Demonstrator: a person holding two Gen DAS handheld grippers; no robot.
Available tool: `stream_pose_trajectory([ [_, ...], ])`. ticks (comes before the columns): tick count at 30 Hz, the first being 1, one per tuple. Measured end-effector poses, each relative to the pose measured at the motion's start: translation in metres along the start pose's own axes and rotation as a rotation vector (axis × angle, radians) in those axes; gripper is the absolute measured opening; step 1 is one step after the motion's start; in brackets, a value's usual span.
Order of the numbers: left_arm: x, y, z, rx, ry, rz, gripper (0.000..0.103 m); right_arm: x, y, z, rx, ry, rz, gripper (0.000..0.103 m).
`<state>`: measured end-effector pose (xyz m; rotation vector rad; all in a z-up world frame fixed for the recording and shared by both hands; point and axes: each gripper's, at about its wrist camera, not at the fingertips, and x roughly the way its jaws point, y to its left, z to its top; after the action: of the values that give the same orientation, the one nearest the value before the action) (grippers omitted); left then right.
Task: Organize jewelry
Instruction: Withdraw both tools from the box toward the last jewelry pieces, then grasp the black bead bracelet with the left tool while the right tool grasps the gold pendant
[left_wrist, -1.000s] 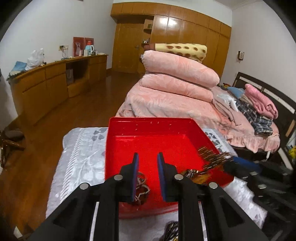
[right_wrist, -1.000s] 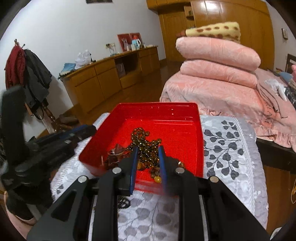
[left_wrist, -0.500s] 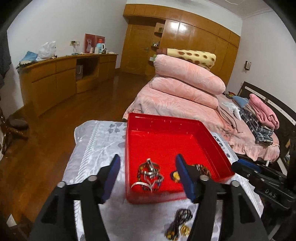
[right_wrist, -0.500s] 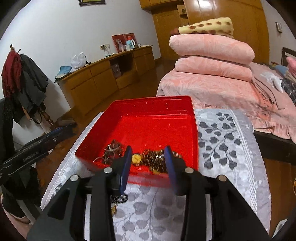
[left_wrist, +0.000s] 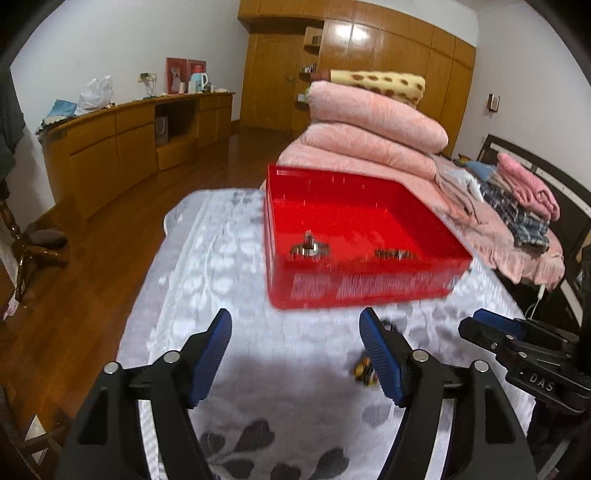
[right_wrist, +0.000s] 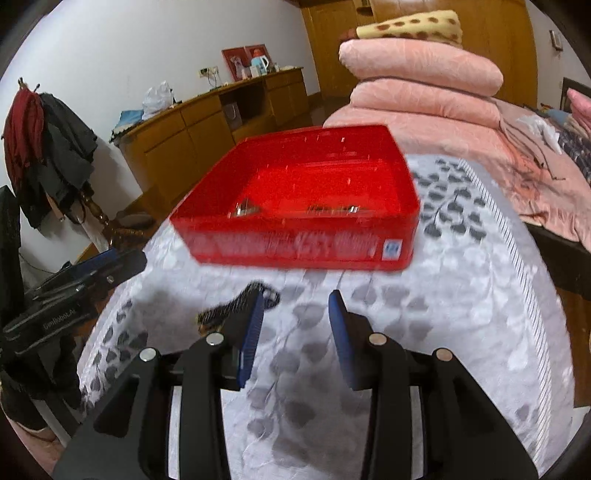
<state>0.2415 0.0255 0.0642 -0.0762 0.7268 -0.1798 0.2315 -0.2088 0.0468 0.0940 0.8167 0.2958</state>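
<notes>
Red plastic tray (left_wrist: 354, 295), square, set on a worktop covered by a grey-white leaf-print cloth (left_wrist: 229, 280); same tray (right_wrist: 295, 247) in the right wrist view, with a small blue-and-white sticker (right_wrist: 392, 248) on its near wall. Contents: silver-toned tangle of jewelry (left_wrist: 309, 248) at the tray's left, dark beaded strand (left_wrist: 394, 254) at its right (both blurred; finer detail not legible).

Outside the tray, on the cloth: dark beaded piece with yellow beads (left_wrist: 364, 369), lying just beside the left gripper's right finger; the same piece (right_wrist: 236, 306) appears in the right wrist view next to the right gripper's left finger, partly hidden by it.

Left gripper (left_wrist: 295, 343): blue-padded fingers (left_wrist: 212, 354) spread wide, nothing between them, over bare cloth short of the tray.

Right gripper (right_wrist: 295, 325): fingers (right_wrist: 341, 339) spread apart, holding nothing, also short of the tray.

Background: pink folded quilts (left_wrist: 373, 125), wooden sideboard (left_wrist: 122, 147), wardrobe (left_wrist: 354, 66).
</notes>
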Motion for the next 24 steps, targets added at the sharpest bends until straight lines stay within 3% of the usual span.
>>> stream_pose_trajectory([
  [11,0.007,-0.002,-0.034,0.019,0.069,0.002,0.071,0.018,0.034,-0.027,-0.029,0.071,0.014,0.036],
  [24,0.01,0.011,-0.037,0.001,0.083,-0.01,0.071,0.041,0.049,-0.027,-0.042,0.115,0.006,0.033],
])
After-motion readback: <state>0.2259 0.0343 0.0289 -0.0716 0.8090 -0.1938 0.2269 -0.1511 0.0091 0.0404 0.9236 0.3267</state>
